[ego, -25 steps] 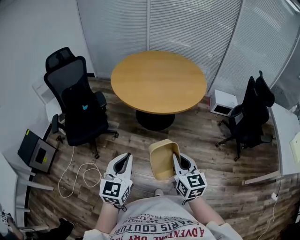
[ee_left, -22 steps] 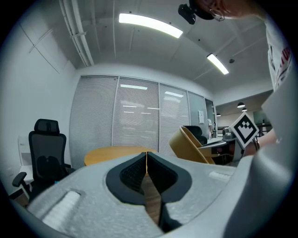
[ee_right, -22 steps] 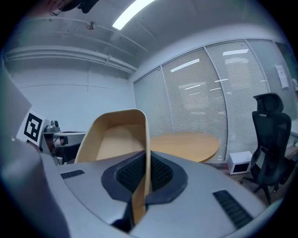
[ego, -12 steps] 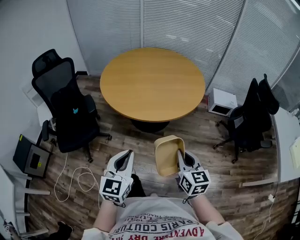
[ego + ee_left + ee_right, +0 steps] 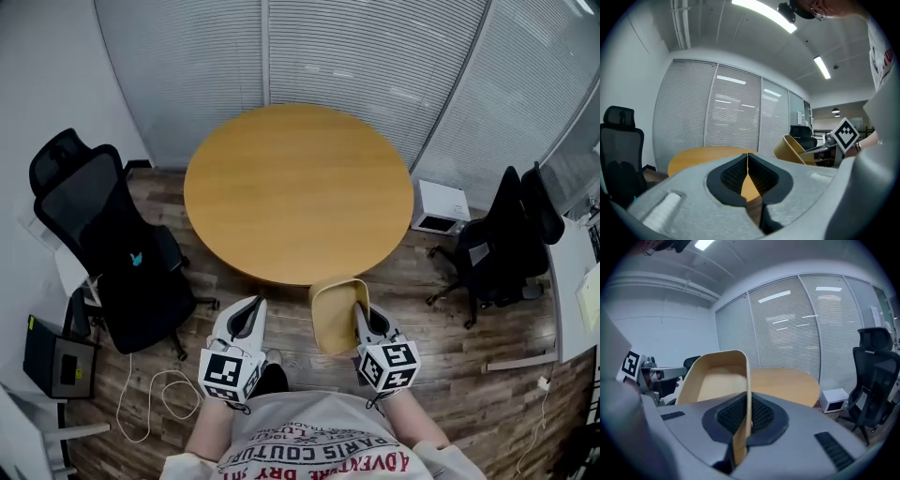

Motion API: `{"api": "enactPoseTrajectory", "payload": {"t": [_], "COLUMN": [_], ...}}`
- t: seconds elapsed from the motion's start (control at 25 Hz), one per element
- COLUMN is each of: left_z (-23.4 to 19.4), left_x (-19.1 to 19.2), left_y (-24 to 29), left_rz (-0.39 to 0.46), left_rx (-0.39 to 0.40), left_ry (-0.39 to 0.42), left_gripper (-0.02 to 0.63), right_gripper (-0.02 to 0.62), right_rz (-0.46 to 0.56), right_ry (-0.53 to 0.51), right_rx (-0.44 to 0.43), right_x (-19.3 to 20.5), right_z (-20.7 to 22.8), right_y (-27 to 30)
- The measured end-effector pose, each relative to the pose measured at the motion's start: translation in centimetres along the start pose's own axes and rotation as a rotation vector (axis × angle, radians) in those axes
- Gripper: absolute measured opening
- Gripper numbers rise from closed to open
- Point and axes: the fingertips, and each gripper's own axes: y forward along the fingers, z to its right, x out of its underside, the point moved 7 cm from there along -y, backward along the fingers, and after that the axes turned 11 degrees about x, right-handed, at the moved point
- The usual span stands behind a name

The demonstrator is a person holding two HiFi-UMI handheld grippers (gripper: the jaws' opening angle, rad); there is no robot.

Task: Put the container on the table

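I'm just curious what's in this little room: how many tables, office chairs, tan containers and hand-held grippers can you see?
Round wooden table: 1
Black office chairs, one left, one right: 2
Tan plastic container: 1
Hand-held grippers, left gripper and right gripper: 2
Total: 6

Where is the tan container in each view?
Head view: container at lower centre, gripped by the right gripper.
Left gripper view: right of centre.
Right gripper view: centre-left, its wall between the jaws.
Shared landmark: the round wooden table.
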Motion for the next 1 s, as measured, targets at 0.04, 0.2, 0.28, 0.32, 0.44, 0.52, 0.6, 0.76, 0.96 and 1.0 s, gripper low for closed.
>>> {"api": "enactPoseTrajectory", "payload": {"t": [0.04, 0.2, 0.28, 0.32, 0.44, 0.52, 0.6, 0.76, 0.96, 1.0], "left_z": [-1.7, -7.7, -10.1, -11.1, -13.5, -14.6, -15.6, -17.3, -18.9, -19.1], "left_x": [-0.4, -1.4, -1.6, -1.7, -2.1, -2.1, -2.0, -1.9, -2.0, -2.1], "left_y": [0.7, 3.4, 4.6, 5.1, 6.7, 7.8, 9.1, 11.6, 15.1, 16.0], "left_rz": [0.001, -0.004, -0.012, -0.015, -0.022, -0.027, -0.034, -0.037, -0.049, -0.052], "left_rx": [0.010, 0.053, 0.073, 0.082, 0.101, 0.111, 0.114, 0.089, 0.045, 0.034], "left_ry": [0.001, 0.016, 0.019, 0.018, 0.012, 0.005, 0.000, -0.011, -0.016, -0.017], "left_gripper": [0.014, 0.014, 0.014, 0.014, 0.014, 0.014, 0.014, 0.014, 0.014, 0.014], "right_gripper": [0.011, 0.011, 0.011, 0.011, 0.011, 0.011, 0.011, 0.011, 0.011, 0.011], "right_rz": [-0.001, 0.006, 0.004, 0.000, -0.010, -0.015, -0.020, -0.024, -0.039, -0.045], "right_ry": [0.004, 0.015, 0.026, 0.031, 0.035, 0.033, 0.032, 0.029, 0.026, 0.026], "right_rx": [0.010, 0.044, 0.057, 0.060, 0.064, 0.065, 0.065, 0.045, 0.007, -0.001], "right_x": [-0.6, -2.6, -3.2, -3.5, -4.5, -5.1, -5.6, -6.5, -7.8, -8.1], "right_z": [-0.5, -2.4, -3.3, -3.7, -4.5, -4.5, -4.3, -3.3, -1.1, -0.5], "right_y": [1.3, 6.6, 8.9, 10.0, 12.8, 14.5, 16.2, 19.6, 24.5, 25.6]}}
